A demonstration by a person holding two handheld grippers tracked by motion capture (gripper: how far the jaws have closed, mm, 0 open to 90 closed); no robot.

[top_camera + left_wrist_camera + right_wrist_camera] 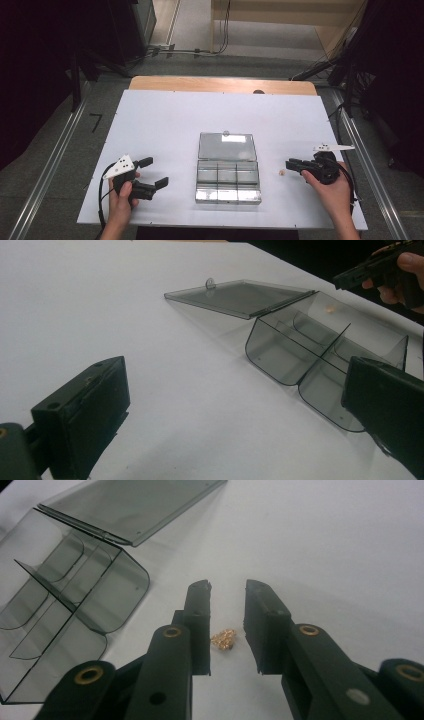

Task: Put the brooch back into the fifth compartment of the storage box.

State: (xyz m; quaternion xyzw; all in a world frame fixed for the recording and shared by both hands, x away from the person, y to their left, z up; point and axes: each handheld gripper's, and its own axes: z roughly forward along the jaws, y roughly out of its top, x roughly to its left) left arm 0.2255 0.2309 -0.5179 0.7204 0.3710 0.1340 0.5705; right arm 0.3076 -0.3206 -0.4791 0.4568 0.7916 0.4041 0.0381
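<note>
I'm holding my right gripper (227, 597), jaws spread, over the gold trinket (224, 640) lying just right of the open compartment box (228, 180); nothing is stowed yet. My left gripper (152, 172) is hovering left of it, jaws apart.

Each black hand-held gripper (152, 172) carries brass-ringed screw holes, a white three-cornered plate and black cable.

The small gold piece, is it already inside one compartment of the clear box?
No, the small gold piece lies on the white table, between the right gripper jaws, beside the clear box.
</note>
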